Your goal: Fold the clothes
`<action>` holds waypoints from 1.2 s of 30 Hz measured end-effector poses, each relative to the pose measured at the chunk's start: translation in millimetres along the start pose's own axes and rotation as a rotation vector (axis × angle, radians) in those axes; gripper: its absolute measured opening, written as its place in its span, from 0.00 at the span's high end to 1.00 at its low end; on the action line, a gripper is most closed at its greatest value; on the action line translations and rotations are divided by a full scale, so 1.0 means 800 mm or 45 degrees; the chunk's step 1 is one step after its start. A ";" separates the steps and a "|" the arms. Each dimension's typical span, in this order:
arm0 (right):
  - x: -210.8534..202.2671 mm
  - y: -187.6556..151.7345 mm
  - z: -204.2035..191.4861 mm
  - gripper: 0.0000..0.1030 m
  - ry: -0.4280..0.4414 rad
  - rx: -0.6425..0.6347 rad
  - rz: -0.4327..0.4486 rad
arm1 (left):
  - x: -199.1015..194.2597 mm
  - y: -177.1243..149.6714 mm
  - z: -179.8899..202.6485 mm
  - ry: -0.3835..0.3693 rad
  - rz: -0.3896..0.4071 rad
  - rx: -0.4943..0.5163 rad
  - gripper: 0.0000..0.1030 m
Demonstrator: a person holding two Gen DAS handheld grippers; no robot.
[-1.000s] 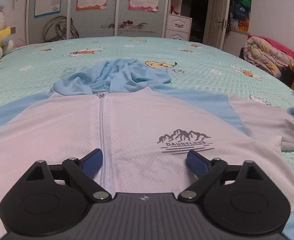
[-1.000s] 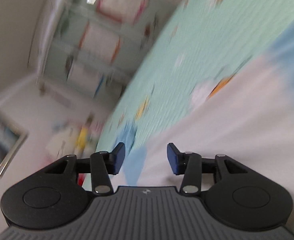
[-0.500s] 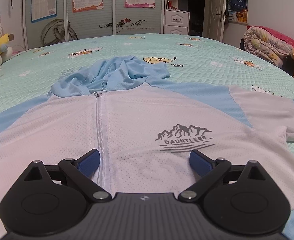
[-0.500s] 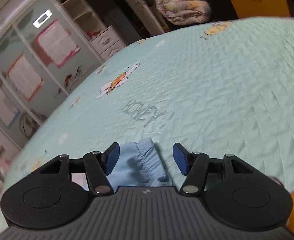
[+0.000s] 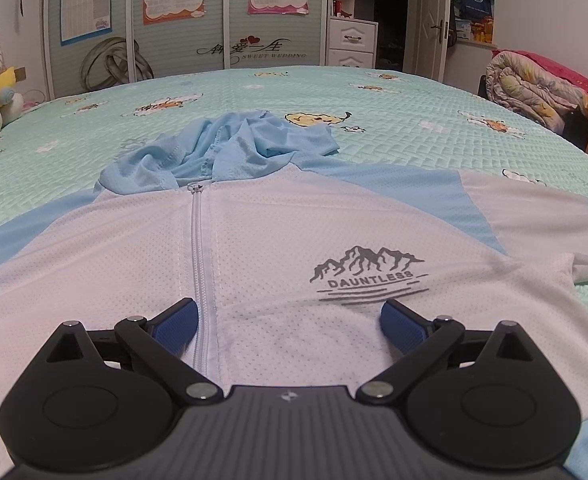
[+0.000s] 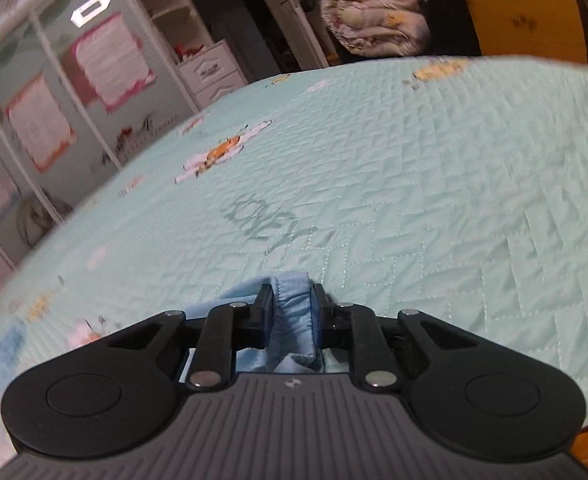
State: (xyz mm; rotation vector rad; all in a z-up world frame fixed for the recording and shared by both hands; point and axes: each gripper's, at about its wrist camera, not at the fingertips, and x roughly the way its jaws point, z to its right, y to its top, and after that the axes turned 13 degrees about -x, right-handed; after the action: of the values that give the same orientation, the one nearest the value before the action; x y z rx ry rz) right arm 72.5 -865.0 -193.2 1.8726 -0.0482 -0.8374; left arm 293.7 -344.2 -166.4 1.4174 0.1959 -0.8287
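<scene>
A: Where is the jacket (image 5: 277, 240) now?

B: Spread flat, front up, on the bed (image 5: 414, 128), zipper closed, its blue hood (image 5: 229, 148) bunched at the far end. Both sleeves reach out to the sides.

A: And the tongs?

B: The left tongs (image 5: 287, 322) hang spread wide over the chest, just short of the mountain logo (image 5: 368, 274), gripping nothing. The right tongs (image 6: 291, 312) are clamped on a bunched blue cuff (image 6: 294, 312), which I take to be the end of the sleeve on that side.

A: So which step is it?

B: A sleeve fold, I'd judge, with the cuff pinched and ready to travel. The next move calls for carrying it inward across the white body without dragging the jacket askew; the free left tongs could pin the chest meanwhile.
</scene>
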 end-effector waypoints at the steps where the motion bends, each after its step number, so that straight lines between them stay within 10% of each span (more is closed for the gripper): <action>1: 0.001 0.001 -0.002 0.82 -0.013 -0.007 0.000 | 0.000 0.000 0.000 0.000 -0.001 0.001 0.02; 10: -0.070 -0.008 -0.074 0.54 -0.352 0.051 0.267 | -0.007 0.015 -0.015 -0.096 -0.073 -0.070 0.01; 18: -0.094 0.023 -0.197 0.42 0.390 0.320 0.096 | -0.080 0.106 -0.105 -0.218 -0.165 -0.551 0.13; 27: -0.231 0.096 -0.295 0.33 0.788 0.205 0.166 | -0.293 0.183 -0.111 -0.251 0.061 -0.400 0.07; 36: -0.309 0.017 -0.343 0.32 1.069 -0.054 -0.058 | -0.330 0.045 -0.153 -0.180 -0.149 -0.482 0.06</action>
State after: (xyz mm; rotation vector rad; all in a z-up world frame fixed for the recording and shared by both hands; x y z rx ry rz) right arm 45.5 -556.0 7.2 2.0513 0.5282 -0.0302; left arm 169.5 -131.5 -7.2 0.9967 0.3118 -0.9293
